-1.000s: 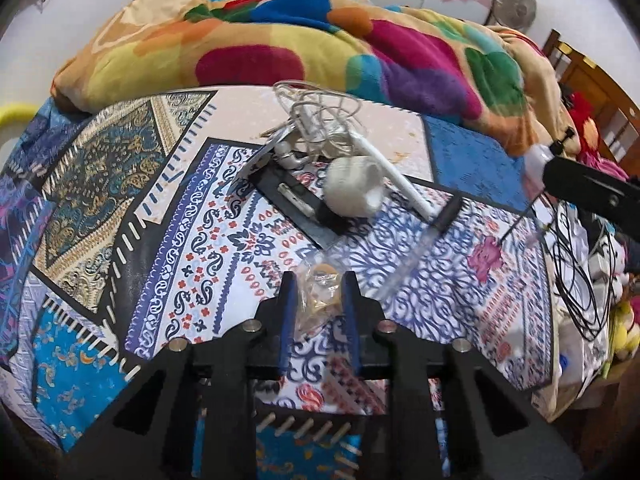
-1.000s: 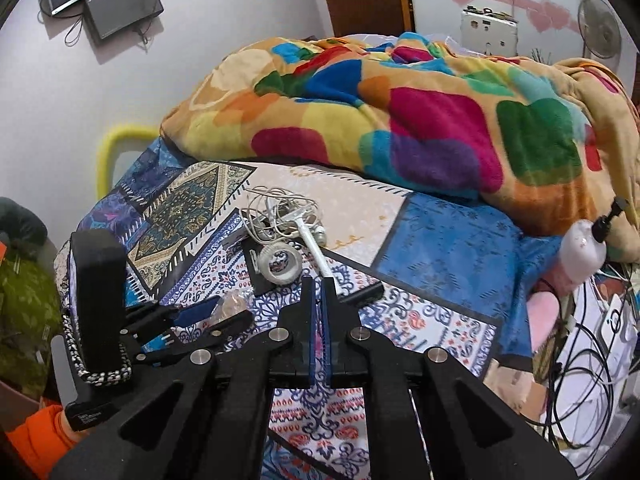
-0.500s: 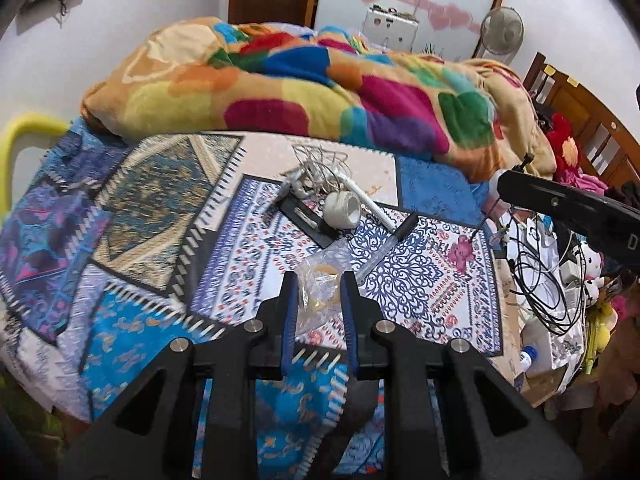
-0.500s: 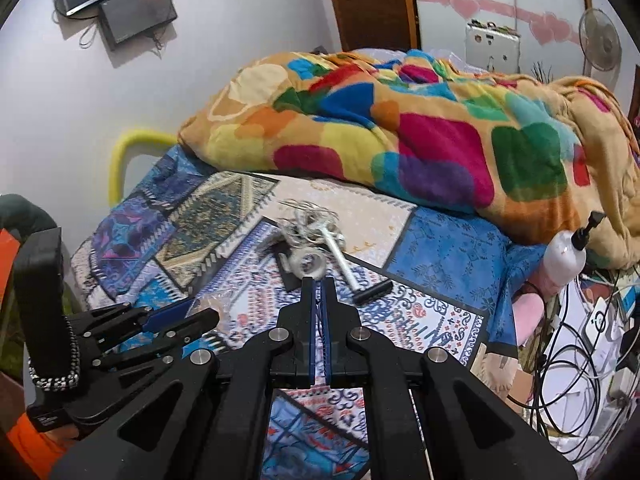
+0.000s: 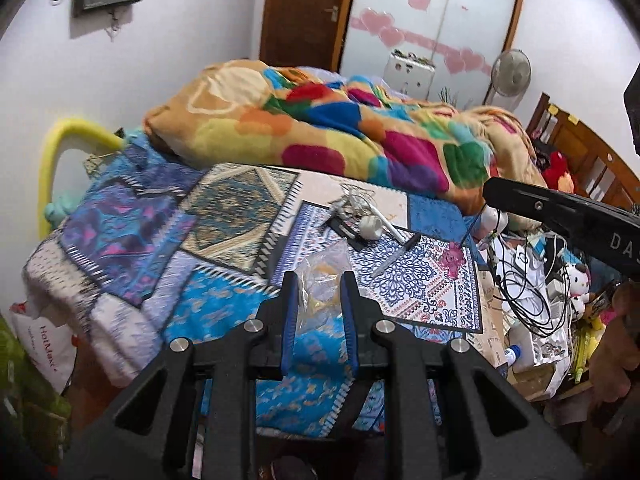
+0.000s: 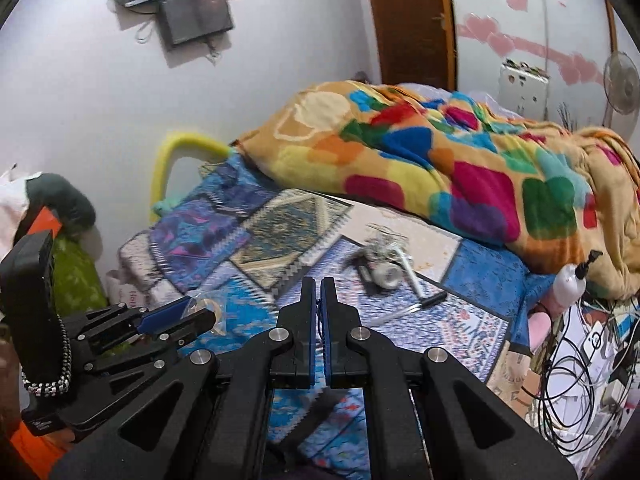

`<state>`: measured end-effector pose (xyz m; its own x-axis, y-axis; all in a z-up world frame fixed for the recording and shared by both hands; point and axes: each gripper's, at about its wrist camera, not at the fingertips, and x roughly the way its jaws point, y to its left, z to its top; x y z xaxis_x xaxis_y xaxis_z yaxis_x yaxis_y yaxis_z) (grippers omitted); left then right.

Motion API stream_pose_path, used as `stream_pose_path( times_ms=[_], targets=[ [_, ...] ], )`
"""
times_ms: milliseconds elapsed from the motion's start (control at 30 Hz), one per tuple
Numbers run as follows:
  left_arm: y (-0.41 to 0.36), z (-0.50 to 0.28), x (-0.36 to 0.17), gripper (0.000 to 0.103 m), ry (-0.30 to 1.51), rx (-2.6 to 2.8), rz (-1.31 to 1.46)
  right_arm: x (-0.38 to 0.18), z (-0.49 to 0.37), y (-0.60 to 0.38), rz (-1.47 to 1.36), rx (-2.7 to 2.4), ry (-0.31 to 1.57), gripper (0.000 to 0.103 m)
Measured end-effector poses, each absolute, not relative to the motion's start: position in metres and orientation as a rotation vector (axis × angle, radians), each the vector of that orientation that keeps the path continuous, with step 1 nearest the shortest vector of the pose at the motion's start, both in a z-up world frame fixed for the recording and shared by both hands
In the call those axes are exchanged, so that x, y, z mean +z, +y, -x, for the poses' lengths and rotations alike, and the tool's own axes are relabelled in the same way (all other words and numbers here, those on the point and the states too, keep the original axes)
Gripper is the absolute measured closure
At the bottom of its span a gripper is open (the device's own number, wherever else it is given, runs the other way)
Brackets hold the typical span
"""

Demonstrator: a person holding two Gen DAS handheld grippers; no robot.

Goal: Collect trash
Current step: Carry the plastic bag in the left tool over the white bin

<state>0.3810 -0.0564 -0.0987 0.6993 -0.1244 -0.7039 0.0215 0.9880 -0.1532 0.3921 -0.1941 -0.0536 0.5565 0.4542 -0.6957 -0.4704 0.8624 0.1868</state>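
Clear crinkled plastic bag point(image 5: 323, 276), glossy, centre of frame. Matt black plastic left gripper point(image 5: 319, 280) with blue rubbery pads, bright metal screws. Fleecy cloth blanket point(image 5: 340, 128), upper centre. Printed woven bedsheet point(image 5: 224, 216). Varnished wood door point(image 5: 304, 12), top.

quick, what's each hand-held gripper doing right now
Left hand-held gripper: closed on a clear plastic bag.
Right hand-held gripper: closed, holding nothing visible.

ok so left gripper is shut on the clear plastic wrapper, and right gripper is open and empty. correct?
Not quite. The right gripper is empty but shut: the right wrist view shows its jaws pressed nearly together. The rest holds: the left gripper is shut on the clear plastic wrapper, as the left wrist view shows.
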Motion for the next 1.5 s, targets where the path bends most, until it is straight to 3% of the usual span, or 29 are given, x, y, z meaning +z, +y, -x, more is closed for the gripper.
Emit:
stream_pose_path(
  times_ms=[367, 800, 1200, 1500],
  targets=[
    [0.002, -0.293, -0.068, 0.083, 0.730, 0.031, 0.138, -0.025, -0.326, -0.133, 0.070, 0.679, 0.763, 0.101],
    [0.078, -0.209, -0.078, 0.083, 0.737, 0.197, 0.209, -0.038, -0.263, -0.048, 0.163, 0.850, 0.796, 0.101],
    [0.139, -0.157, -0.128, 0.083, 0.844, 0.345, 0.280, -0.085, -0.221, 0.029, 0.326, 0.969, 0.885, 0.100],
    [0.168, -0.141, -0.205, 0.083, 0.994, 0.408, 0.395, -0.145, -0.212, 0.079, 0.442, 1.002, 1.030, 0.100]
  ],
)
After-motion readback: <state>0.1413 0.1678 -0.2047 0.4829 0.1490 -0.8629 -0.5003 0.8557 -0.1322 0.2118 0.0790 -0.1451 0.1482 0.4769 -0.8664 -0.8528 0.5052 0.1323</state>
